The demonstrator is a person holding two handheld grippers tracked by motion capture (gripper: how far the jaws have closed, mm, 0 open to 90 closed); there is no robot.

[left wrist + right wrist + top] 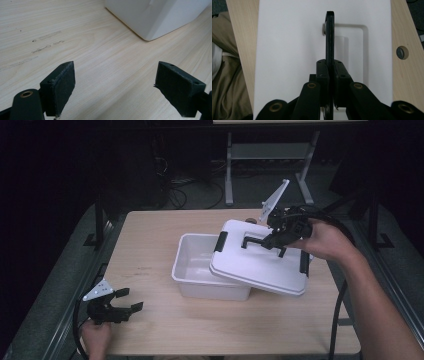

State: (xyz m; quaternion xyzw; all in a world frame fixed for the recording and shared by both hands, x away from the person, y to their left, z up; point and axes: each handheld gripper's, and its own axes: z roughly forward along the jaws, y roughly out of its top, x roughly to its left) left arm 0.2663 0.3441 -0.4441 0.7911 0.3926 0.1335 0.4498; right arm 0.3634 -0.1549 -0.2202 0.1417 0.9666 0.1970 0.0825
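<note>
My right tongs (pixel 276 239) clamp the lid's black handle (pixel 329 37), holding the white lid (pixel 260 262) tilted over the bin (pixel 192 265); my left tongs (pixel 125 304) (jaws spread, empty) rest on the counter (pixel 150 270).

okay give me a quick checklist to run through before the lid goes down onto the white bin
1. Grip on the lid: the right gripper is shut on the black handle of the lid. Ok.
2. Lid lined up with the bin: it is tilted and offset to the right, covering only the bin's right part. Not ok.
3. Bin free of contents: the visible part looks empty; the rest is hidden under the lid. Cannot tell.
4. Left gripper out of the way: open, low over the table, apart from the bin. Ok.
5. Side latches free to drop: cannot tell.
</note>
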